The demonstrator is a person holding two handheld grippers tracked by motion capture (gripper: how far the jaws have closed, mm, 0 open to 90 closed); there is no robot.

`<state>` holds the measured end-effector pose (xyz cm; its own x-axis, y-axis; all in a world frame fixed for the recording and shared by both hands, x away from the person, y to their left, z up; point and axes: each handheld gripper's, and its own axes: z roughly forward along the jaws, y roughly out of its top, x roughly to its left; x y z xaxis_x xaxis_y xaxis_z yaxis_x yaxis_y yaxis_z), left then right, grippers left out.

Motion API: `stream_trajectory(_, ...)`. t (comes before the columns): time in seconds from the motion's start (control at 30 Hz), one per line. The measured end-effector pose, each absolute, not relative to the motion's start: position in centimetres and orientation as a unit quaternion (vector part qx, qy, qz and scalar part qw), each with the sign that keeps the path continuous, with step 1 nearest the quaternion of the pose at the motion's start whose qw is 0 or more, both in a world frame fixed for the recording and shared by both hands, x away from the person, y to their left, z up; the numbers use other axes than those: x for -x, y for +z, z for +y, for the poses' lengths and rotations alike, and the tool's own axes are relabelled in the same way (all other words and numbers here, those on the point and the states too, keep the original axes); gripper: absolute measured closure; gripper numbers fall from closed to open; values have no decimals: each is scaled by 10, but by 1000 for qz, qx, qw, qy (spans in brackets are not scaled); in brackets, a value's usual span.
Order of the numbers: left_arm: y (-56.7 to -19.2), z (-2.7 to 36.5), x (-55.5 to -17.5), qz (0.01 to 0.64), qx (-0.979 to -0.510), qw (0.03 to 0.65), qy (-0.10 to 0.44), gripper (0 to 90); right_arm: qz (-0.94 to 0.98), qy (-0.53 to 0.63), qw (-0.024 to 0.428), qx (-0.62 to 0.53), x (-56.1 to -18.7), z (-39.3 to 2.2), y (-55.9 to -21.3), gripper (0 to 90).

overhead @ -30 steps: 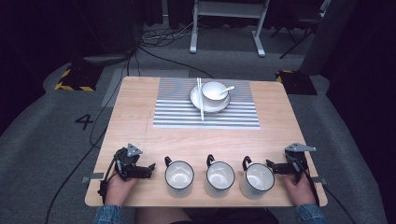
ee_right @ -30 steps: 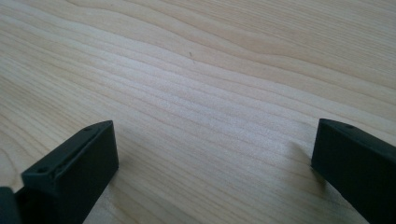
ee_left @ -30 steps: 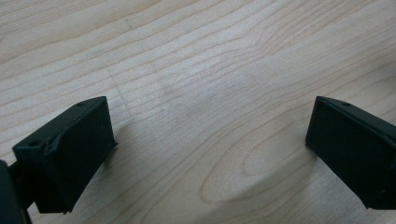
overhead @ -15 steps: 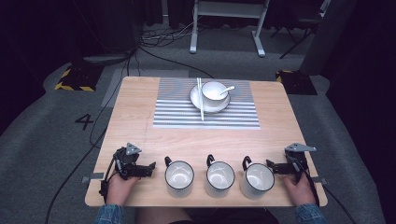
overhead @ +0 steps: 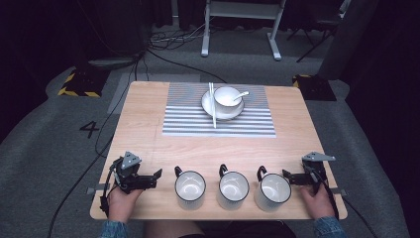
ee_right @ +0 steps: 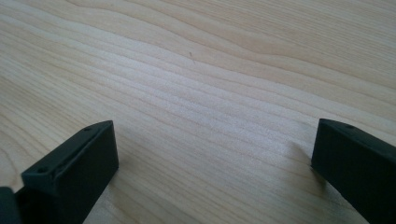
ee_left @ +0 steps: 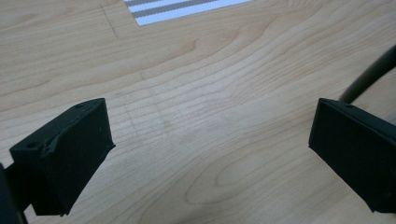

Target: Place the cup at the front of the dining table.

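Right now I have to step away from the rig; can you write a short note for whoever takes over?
Left gripper: open, holding nothing, low over the table at its near left, pointing at the left mug.
Right gripper: open, holding nothing, at the near right, beside the right mug.
Things: three white mugs stand upright in a row along the near edge, the middle mug between the other two. Farther back, a bowl with a spoon sits on a plate on the striped mat, with chopsticks laid across the plate.
Done: no mug has been gripped.
Left: probably close on a mug first.
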<state>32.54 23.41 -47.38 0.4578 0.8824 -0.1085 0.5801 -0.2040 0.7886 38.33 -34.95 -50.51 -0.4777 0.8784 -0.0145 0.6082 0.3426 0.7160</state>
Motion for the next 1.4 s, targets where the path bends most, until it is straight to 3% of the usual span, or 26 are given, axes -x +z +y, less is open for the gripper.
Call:
stream_trajectory(0.53,-434,228,-291,477,-700,485,217,0,794,329,205,-468,-383,-350,-505,7)
stream_trajectory(0.93,-429,217,-285,467,-707,487,212,7,794,328,205,-469,-383,-350,-505,7)
stream_trajectory(1.4,-418,180,-272,411,-743,493,192,4,794,328,205,-469,-383,-350,-505,7)
